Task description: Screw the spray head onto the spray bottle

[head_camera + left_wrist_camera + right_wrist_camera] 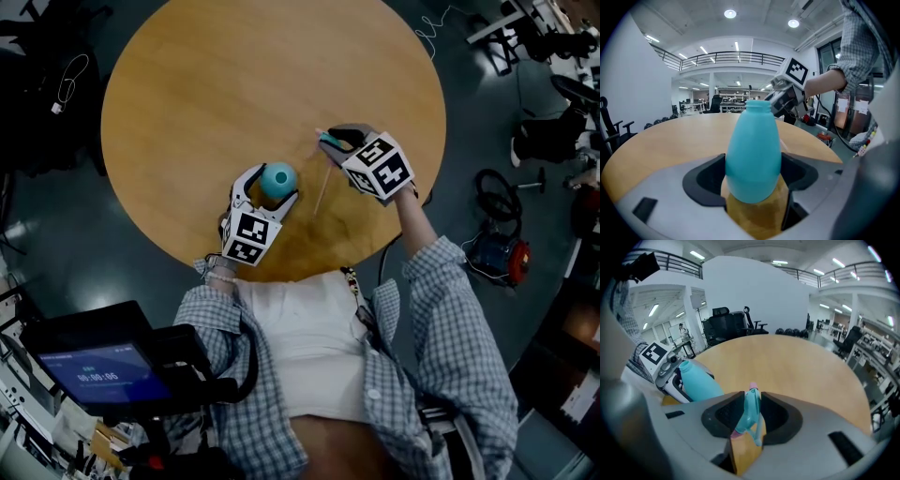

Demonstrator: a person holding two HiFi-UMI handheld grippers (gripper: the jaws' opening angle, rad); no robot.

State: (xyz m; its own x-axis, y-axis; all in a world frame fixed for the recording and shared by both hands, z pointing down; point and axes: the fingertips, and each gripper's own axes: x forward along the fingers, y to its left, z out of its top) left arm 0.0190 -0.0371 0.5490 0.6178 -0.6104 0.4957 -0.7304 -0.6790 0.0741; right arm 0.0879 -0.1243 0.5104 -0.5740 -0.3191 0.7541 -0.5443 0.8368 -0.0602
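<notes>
A teal spray bottle (278, 177) stands upright on the round wooden table (216, 84), near the front edge. My left gripper (269, 187) is shut on the bottle's body (752, 154), one jaw on each side, and the bottle's neck is bare. To the right of the bottle, my right gripper (332, 140) is shut on the teal spray head (751, 414) with its pink tip. A thin dip tube (323, 187) hangs from the head toward the table. In the right gripper view the bottle (698, 383) stands off to the left, apart from the head.
The person's torso is against the table's front edge. A dark monitor (94, 375) is at the lower left. Cables and a red and blue machine (502, 258) lie on the floor to the right. Office chairs (750, 324) stand beyond the table.
</notes>
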